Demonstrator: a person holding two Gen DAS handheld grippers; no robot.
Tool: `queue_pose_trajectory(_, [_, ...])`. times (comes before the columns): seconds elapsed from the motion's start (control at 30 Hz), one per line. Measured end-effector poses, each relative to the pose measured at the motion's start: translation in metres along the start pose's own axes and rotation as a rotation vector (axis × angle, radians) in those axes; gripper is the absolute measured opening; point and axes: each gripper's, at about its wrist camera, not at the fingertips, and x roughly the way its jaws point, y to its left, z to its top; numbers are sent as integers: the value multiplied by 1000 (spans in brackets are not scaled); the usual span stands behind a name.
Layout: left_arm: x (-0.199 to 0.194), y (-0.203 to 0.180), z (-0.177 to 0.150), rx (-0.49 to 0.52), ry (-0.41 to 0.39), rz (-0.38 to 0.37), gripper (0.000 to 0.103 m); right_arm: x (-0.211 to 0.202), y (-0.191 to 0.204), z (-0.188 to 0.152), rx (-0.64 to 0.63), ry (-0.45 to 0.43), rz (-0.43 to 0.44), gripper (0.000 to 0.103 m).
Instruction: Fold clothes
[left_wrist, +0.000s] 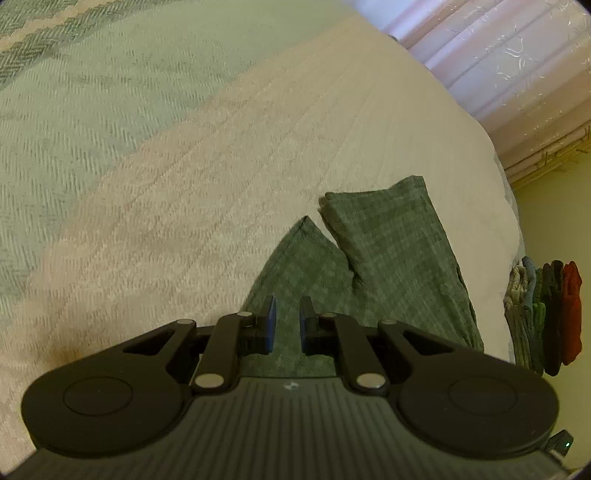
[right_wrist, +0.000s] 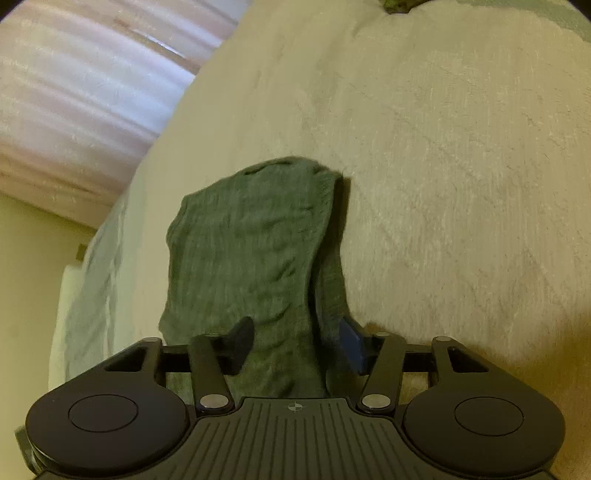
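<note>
A green checked garment (left_wrist: 384, 236) lies folded on the cream bedspread (left_wrist: 221, 166), one flap laid over another with a pointed corner to its left. My left gripper (left_wrist: 289, 321) hovers over the garment's near end, its blue pads a narrow gap apart, with cloth showing through the gap below. In the right wrist view the same garment (right_wrist: 251, 240) runs away from me as a long rumpled strip with a folded edge along its right side. My right gripper (right_wrist: 295, 343) is wide open, its fingers straddling the strip's near end.
A green-striped blanket (left_wrist: 74, 74) covers the bed's far left. The bed's edge curves along the right, beyond it a pile of coloured clothes (left_wrist: 546, 317) and a pale curtain (left_wrist: 498, 55). A dark green item (right_wrist: 400, 4) sits at the top edge.
</note>
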Motion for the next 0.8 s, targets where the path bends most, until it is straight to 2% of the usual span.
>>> queue_pose_trajectory(0.1, [-2,-2,-3,1,9,-10,8,11,1,-4,-21,25,10,36])
queue_pose_trajectory(0.3, [0,1,-9,-10,20,-14,8,26,-3,-2,-32,42,-2,36])
queue_pose_trajectory(0.33, [0,1,-9,-10,21,-14,8,26,-4,-2,-36,41,0,29])
queue_pose_trajectory(0.4, [0,1,-10,-8,23,-14,8,24,-5,0,-45,38,5,5])
queue_pose_trajectory(0.43, [0,2,-10,-8,22,-15,8,24,-5,1,-50,36,8,3])
queue_pose_trajectory(0.57, [-1,4,-11,-9,21,-19,8,10,-11,3,-40,-10,-29,2])
queue_pose_trajectory(0.67, [0,6,-14,-6,28,-14,8,15,-21,1,-6,-7,-59,2])
queue_pose_trajectory(0.8, [1,11,-19,-13,41,-2,8,11,-29,-2,64,12,-34,3])
